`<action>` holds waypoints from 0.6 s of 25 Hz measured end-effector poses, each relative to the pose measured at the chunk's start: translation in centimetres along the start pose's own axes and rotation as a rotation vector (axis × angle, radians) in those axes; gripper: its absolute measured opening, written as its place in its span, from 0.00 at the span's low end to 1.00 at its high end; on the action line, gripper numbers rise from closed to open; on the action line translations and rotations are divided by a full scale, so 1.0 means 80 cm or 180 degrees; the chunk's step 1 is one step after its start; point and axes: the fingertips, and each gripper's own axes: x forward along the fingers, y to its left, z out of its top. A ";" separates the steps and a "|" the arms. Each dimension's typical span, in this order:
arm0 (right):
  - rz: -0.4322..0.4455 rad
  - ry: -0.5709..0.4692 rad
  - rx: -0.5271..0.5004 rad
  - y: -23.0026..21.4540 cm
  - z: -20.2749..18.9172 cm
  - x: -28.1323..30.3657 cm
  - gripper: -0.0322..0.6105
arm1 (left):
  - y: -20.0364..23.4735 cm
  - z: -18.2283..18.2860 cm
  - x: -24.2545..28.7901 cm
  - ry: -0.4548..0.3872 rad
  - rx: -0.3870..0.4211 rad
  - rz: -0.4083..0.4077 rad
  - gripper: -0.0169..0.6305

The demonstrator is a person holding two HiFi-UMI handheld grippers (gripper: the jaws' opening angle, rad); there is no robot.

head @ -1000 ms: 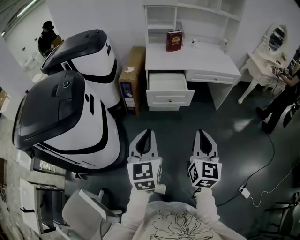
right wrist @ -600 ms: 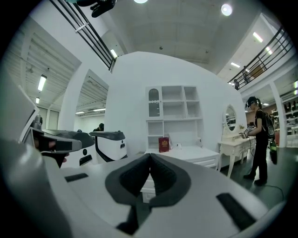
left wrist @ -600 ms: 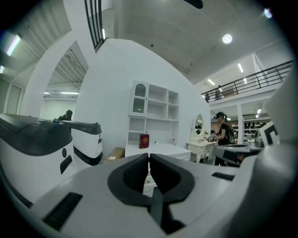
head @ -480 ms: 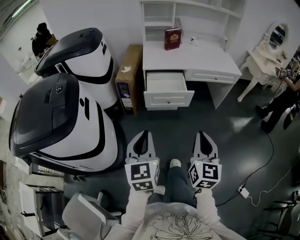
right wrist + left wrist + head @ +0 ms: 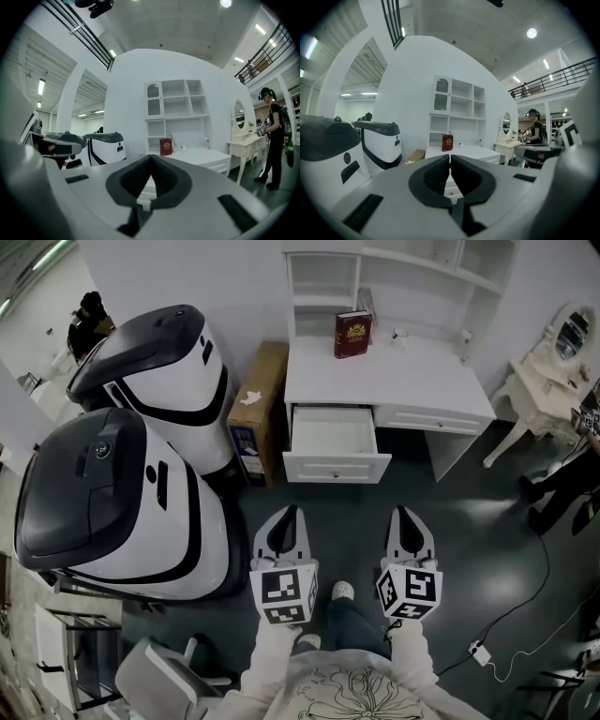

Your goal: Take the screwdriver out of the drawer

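The white desk (image 5: 394,371) stands ahead with its left drawer (image 5: 334,441) pulled open. The drawer's inside looks plain white, and I cannot make out a screwdriver in it. My left gripper (image 5: 286,515) and right gripper (image 5: 405,514) are held side by side over the dark floor, well short of the drawer. Both point towards the desk and both are shut with nothing between the jaws. In the left gripper view the left gripper (image 5: 450,160) has its pads together in front of the desk (image 5: 461,151). The right gripper (image 5: 151,159) also shows its tips meeting.
Two big white-and-black machines (image 5: 122,502) fill the left side, with a cardboard box (image 5: 253,409) between them and the desk. A red book (image 5: 352,334) stands on the desktop. A dressing table (image 5: 553,367), a person (image 5: 562,479) and a floor cable (image 5: 487,643) are at the right.
Both grippers have moved forward together towards the desk, which now sits lower and nearer in the head view. The person's foot has come into view between the grippers.
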 end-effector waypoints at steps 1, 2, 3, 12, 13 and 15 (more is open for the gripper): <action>0.0021 -0.0004 0.0001 -0.007 0.004 0.014 0.05 | -0.002 0.004 0.013 -0.0001 -0.0003 0.0013 0.05; 0.0045 -0.0005 -0.0004 -0.014 0.007 0.029 0.05 | -0.004 0.008 0.027 -0.0007 -0.0009 0.0030 0.05; 0.0069 -0.0004 -0.0011 -0.021 0.011 0.044 0.05 | -0.005 0.013 0.041 -0.0015 -0.0014 0.0048 0.05; 0.0206 -0.0017 -0.0034 -0.087 0.033 0.149 0.05 | -0.035 0.043 0.156 -0.0059 -0.0071 0.0101 0.05; 0.0210 -0.0013 -0.0029 -0.094 0.033 0.157 0.05 | -0.039 0.043 0.166 -0.0051 -0.0073 0.0103 0.05; 0.0216 0.0005 -0.0012 -0.106 0.033 0.172 0.05 | -0.046 0.044 0.184 -0.0029 -0.0077 0.0102 0.05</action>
